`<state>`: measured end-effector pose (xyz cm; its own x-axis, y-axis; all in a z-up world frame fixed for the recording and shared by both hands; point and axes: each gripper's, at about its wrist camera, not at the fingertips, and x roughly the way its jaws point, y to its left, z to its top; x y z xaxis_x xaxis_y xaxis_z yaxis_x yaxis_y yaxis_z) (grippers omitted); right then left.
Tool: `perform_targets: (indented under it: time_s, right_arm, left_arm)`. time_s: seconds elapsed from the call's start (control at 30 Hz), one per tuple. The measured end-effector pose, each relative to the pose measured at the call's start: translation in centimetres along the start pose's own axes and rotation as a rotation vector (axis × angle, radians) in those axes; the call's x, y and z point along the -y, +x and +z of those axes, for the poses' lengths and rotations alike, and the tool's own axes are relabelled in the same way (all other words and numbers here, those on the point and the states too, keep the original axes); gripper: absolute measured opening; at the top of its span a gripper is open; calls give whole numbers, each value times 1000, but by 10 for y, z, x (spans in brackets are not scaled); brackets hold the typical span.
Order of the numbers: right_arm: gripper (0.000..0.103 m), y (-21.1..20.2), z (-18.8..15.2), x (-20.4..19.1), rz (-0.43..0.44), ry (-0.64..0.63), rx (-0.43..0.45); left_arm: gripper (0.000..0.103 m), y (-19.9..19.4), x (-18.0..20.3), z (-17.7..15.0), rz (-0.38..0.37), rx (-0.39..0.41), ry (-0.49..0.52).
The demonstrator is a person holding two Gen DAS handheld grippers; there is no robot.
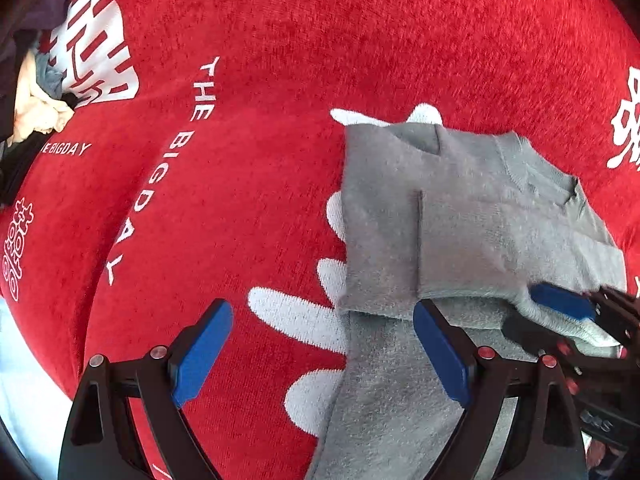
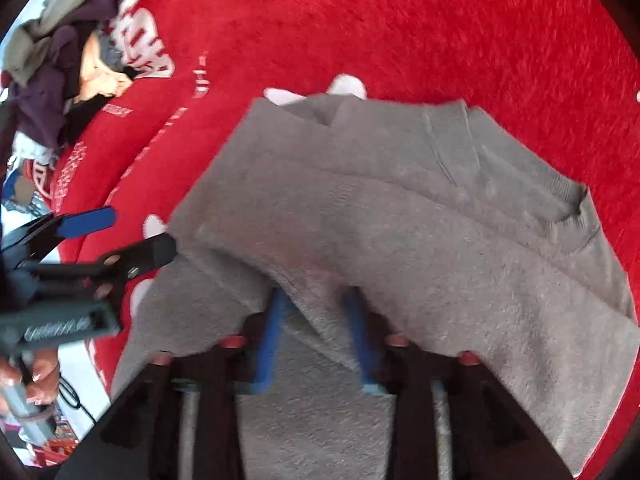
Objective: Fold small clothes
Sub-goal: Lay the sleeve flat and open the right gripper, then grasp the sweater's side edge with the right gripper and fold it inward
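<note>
A small grey knit sweater [image 1: 460,220] lies partly folded on a red blanket [image 1: 280,60], with its ribbed collar toward the right. My left gripper [image 1: 320,356] stands wide open at the sweater's left edge, one finger over grey cloth, the other over red. Nothing is between its pads. From the right wrist, the sweater [image 2: 400,220] fills the view. A raised fold of it sits between the blue pads of my right gripper [image 2: 318,332], which stand apart and do not pinch it. The right gripper [image 1: 548,316] also shows at the sweater's lower right edge, and the left gripper [image 2: 120,236] at its left.
A heap of mixed clothes [image 2: 60,80] in purple, olive and cream lies at the blanket's far left corner, seen as well in the left wrist view [image 1: 36,100]. The red blanket [image 2: 400,20] carries white print. A person's hand [image 2: 36,372] holds the left gripper's handle.
</note>
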<state>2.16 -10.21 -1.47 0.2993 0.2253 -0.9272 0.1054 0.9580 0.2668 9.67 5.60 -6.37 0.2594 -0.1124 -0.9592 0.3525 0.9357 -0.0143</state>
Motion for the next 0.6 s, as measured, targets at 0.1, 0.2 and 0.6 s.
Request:
perform_targets:
  time_s: [0.1,0.2,0.6]
  right_arm:
    - [53,-26,-18,27,54,130,16]
    - [53,-53,-51,85,64,367,32]
    - [26,-76,-187,229,217,1239,215]
  left_arm:
    - [93,-7,6,4,-48,2,7]
    - [93,-11,25,12,-118,14,43]
    - [93,35,101,17,-16,-64,198]
